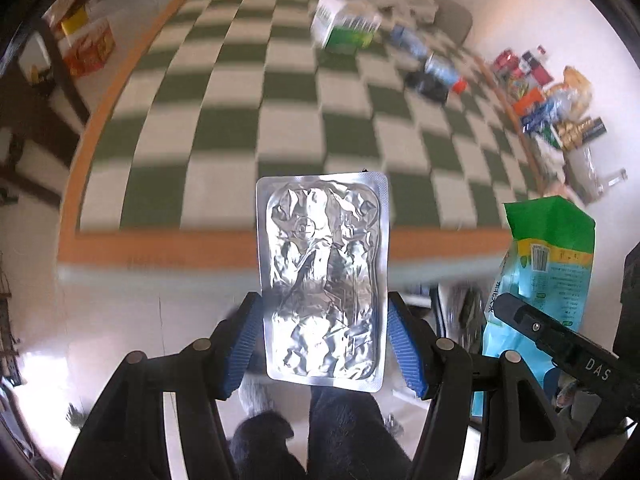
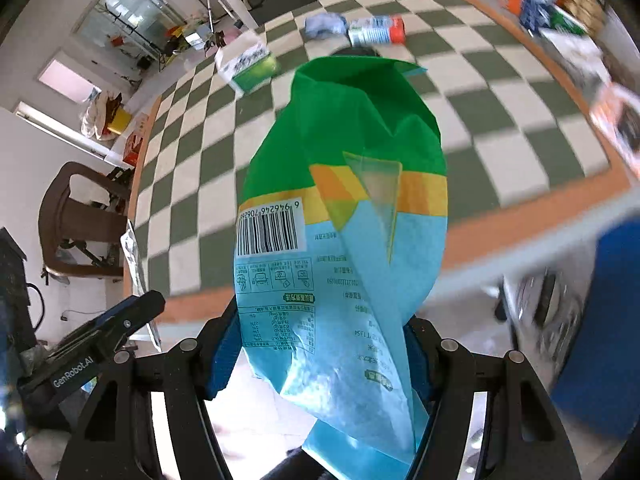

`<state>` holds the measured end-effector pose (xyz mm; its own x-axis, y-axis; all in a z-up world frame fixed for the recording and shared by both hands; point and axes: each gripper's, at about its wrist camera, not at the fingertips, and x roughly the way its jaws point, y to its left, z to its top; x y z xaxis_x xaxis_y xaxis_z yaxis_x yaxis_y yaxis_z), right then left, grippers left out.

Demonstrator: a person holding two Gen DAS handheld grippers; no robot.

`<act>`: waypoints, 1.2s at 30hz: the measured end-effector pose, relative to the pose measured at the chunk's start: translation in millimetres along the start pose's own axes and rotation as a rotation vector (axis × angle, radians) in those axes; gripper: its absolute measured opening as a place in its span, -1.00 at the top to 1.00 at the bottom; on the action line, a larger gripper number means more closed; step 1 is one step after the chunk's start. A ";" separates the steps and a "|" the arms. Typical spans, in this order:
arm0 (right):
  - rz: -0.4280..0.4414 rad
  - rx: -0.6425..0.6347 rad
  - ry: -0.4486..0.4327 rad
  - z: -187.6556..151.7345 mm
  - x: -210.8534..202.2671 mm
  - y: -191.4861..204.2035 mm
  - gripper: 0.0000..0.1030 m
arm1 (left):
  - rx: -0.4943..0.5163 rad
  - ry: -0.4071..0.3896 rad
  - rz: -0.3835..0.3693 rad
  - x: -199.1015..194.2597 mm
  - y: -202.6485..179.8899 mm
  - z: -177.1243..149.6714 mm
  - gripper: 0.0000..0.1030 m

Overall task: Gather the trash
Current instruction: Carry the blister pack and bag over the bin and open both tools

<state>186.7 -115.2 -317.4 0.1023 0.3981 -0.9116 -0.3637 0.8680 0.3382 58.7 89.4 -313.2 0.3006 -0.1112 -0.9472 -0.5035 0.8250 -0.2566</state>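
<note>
My left gripper is shut on a flat silver foil pack, its blue pads pressing both long edges; the pack stands up above the checkered mat. My right gripper is shut on a green, yellow and light-blue plastic bag with a barcode, which rises between the blue pads. That bag and the right gripper's finger show at the right of the left wrist view. The foil pack's edge and the left gripper's finger show at the left of the right wrist view.
On the green-and-white mat lie a green-white carton, plastic bottles and a dark item. A heap of packets lies off the mat's right edge. A brown chair stands left; something blue is near right. Dark trouser legs show below.
</note>
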 end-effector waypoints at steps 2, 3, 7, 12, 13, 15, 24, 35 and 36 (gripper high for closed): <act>-0.006 0.017 0.026 -36.0 7.8 2.3 -0.36 | -0.010 0.052 -0.006 11.8 16.9 -26.0 -0.15; -0.014 0.024 0.044 -53.4 13.2 1.9 -0.37 | -0.018 0.081 -0.008 21.4 26.3 -38.9 -0.15; -0.034 0.046 0.147 -115.8 56.5 -6.7 -0.37 | -0.059 0.169 -0.018 65.7 55.0 -71.9 -0.15; -0.037 0.055 0.270 -167.9 147.2 -25.5 -0.37 | -0.137 0.261 -0.019 156.2 95.2 -97.3 -0.15; -0.030 0.067 0.290 -176.0 170.3 -31.1 -0.37 | -0.150 0.275 -0.022 176.1 103.6 -101.1 -0.15; -0.024 0.073 0.321 -187.3 215.3 -39.3 -0.37 | -0.172 0.296 -0.015 219.2 120.3 -108.7 -0.15; -0.009 0.056 0.437 -231.6 430.1 -74.3 -0.40 | -0.229 0.408 -0.006 382.2 177.5 -135.5 -0.16; -0.031 -0.011 0.520 -258.8 492.6 -79.8 -1.00 | -0.235 0.409 0.109 385.4 199.8 -156.5 -0.98; -0.038 -0.013 0.514 -257.3 489.0 -77.8 -1.00 | -0.225 0.402 0.131 381.8 200.4 -157.4 -0.98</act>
<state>26.8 -64.5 -849.5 -0.3513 0.1665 -0.9213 -0.3800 0.8740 0.3029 -55.0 125.1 -756.5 -0.0918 -0.2567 -0.9621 -0.6924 0.7108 -0.1236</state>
